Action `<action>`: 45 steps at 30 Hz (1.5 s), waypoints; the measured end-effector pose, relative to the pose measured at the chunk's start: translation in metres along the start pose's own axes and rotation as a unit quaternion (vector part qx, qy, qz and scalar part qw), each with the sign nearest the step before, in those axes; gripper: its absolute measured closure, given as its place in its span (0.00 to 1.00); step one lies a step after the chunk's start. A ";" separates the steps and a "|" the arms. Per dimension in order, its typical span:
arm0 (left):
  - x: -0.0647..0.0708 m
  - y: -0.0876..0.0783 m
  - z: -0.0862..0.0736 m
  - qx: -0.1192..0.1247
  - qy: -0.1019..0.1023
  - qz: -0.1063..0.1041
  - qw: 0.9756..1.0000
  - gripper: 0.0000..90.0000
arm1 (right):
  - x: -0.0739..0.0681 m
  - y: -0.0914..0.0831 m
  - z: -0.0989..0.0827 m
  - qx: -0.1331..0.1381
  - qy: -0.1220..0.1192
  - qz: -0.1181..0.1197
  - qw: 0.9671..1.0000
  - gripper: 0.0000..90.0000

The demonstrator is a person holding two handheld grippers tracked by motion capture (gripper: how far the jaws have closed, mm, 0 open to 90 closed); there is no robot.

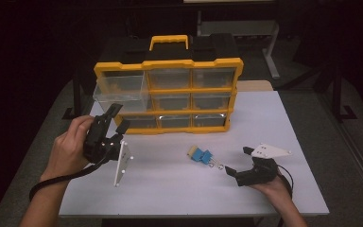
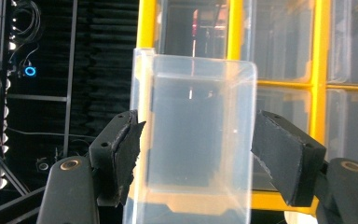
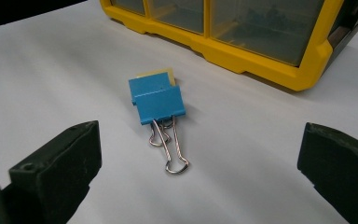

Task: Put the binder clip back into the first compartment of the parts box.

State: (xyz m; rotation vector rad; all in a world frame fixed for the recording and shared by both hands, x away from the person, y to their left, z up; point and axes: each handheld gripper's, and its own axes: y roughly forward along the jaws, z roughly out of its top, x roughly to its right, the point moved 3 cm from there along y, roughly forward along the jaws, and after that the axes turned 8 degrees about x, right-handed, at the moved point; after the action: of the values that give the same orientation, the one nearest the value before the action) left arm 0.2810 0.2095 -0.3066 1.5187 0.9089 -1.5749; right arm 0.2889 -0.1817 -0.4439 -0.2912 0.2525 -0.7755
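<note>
Your left gripper [image 2: 193, 154] stood open around the pulled-out clear drawer [image 2: 193, 140], pads not pressing. Your right gripper [image 3: 200, 172] gaped wide, the blue binder clip [image 3: 158, 100] just ahead. Bumped, that loose drawer could have slid out and dropped.

Dark lab or studio, black drapes [image 2: 102, 56], tripod stands [image 2: 0, 154], cables [image 2: 25, 18], white table [image 1: 264, 123]

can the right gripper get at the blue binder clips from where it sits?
Probably yes. The right gripper is open and faces the blue binder clips, which lie on bare table between its jaws' lines, wire handles toward it. Nothing stands between; the yellow organizer sits behind them.
</note>
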 end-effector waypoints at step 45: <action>0.116 -0.007 0.003 -0.019 -0.051 -0.088 0.995 0.15 | -0.002 0.001 -0.002 -0.001 -0.003 0.004 1.000 0.00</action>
State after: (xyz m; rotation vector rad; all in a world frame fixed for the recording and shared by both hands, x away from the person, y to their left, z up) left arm 0.2721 0.2050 -0.4225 1.3481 1.0309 -1.7326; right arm 0.2875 -0.1797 -0.4454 -0.2946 0.2494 -0.7661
